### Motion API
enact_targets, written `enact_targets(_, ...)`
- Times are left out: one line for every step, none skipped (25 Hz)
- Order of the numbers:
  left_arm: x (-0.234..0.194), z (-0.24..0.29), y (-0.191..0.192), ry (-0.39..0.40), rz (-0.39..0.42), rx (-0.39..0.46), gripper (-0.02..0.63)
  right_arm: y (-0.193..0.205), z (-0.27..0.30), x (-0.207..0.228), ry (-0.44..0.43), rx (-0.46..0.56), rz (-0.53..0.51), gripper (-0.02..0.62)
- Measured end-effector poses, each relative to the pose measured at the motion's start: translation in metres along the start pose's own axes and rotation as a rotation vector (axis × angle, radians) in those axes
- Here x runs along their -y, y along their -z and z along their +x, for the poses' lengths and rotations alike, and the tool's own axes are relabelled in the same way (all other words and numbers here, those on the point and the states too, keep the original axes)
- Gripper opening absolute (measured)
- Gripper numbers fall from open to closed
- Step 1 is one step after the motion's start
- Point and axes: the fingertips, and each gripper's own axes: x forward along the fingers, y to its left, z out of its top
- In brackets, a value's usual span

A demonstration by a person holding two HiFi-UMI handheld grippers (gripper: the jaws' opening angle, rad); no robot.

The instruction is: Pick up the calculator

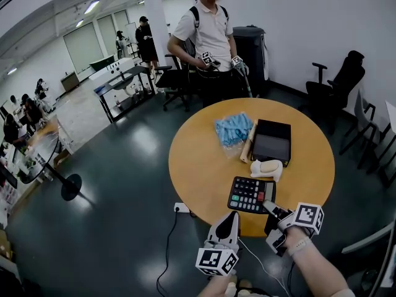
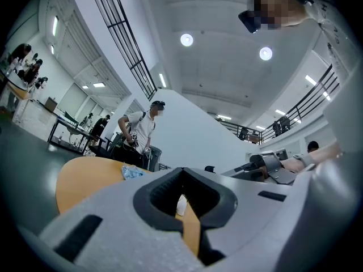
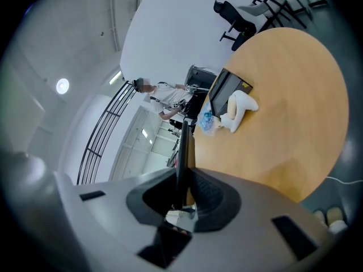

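The right gripper [image 1: 271, 208] gripped the calculator [image 1: 250, 194] (by its corner) at the table's [image 1: 204, 166] near edge. The left gripper [image 1: 232, 218] stood barely parted, empty.

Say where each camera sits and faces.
Head view: head-mounted, steeply down onto the table; left gripper, right gripper, forearm show.
Left gripper view: on that gripper, across the table toward the standing person; its tongs show.
Right gripper view: on that gripper, across the table; its tongs clamp the calculator.
Shared: all three show the standing person and blue bundle.

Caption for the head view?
The right gripper holds the calculator by a corner at the round table edge; left gripper hovers empty.
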Motion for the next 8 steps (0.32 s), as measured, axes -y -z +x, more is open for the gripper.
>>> enact_targets(-0.0002,-0.0006,0.0005,-0.001,-0.001,-0.001,0.008,-0.0005,-0.0003,-0.0001,0.005,0.002,-0.006,0.064)
enact_targets(-0.0002,-0.0010,0.0012,-0.001,-0.001,-0.003,0.008,-0.0012,-0.0007,0.0002,0.012,0.005,-0.011,0.063)
enact_targets(-0.0001,-0.0010,0.0020,-0.001,-0.002,-0.005,0.008,-0.0021,-0.0009,0.0009,0.016,0.008,-0.012,0.063)
enact_targets(-0.0001,-0.0008,0.0030,-0.002,-0.003,-0.008,0.008,-0.0030,-0.0007,0.0019,0.016,0.010,-0.010,0.063)
enact_targets(-0.0002,-0.0006,0.0040,-0.003,-0.003,-0.010,0.008,-0.0037,-0.0002,0.0032,0.013,0.010,-0.007,0.063)
enact_targets(-0.0004,-0.0006,0.0050,-0.005,-0.004,-0.013,0.008,-0.0042,0.0005,0.0047,0.006,0.010,-0.003,0.063)
enact_targets(-0.0007,-0.0008,0.0060,-0.007,-0.004,-0.015,0.008,-0.0043,0.0013,0.0062,-0.002,0.010,0.000,0.063)
enact_targets(-0.0010,-0.0011,0.0069,-0.009,-0.004,-0.018,0.008,-0.0044,0.0020,0.0077,-0.010,0.009,0.004,0.063)
